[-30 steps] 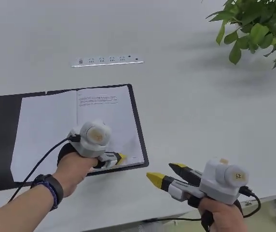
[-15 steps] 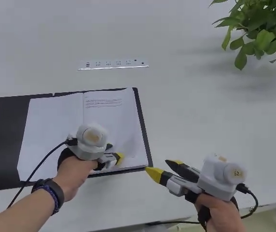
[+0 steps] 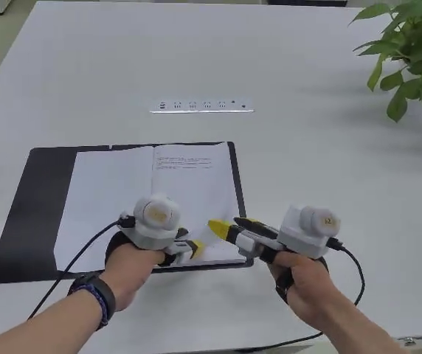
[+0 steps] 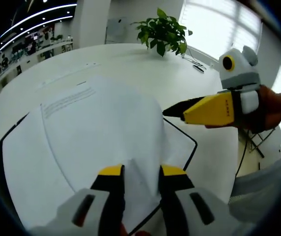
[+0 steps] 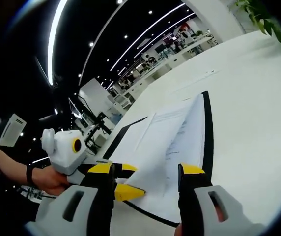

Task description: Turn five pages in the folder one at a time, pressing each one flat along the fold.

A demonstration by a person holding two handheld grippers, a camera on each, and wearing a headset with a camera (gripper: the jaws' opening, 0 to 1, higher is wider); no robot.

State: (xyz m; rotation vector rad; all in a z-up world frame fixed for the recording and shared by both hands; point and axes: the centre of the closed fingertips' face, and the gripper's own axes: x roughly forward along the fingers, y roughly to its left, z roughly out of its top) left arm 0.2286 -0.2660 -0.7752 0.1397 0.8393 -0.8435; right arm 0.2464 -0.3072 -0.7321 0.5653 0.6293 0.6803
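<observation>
While the left hand-held gripper (image 4: 142, 169), barely parted, straddles the page corner (image 4: 143, 196), the right hand-held gripper (image 5: 149, 171), wide open and empty, points at it from the right.

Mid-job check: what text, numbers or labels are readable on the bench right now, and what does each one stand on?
Nothing here reads clearly enough to quote.
page: a few printed lines near its top, too small to read.
right hand-held gripper: a small dark mark on its round rear cap, too blurred to read.
power strip: no legible label.
</observation>
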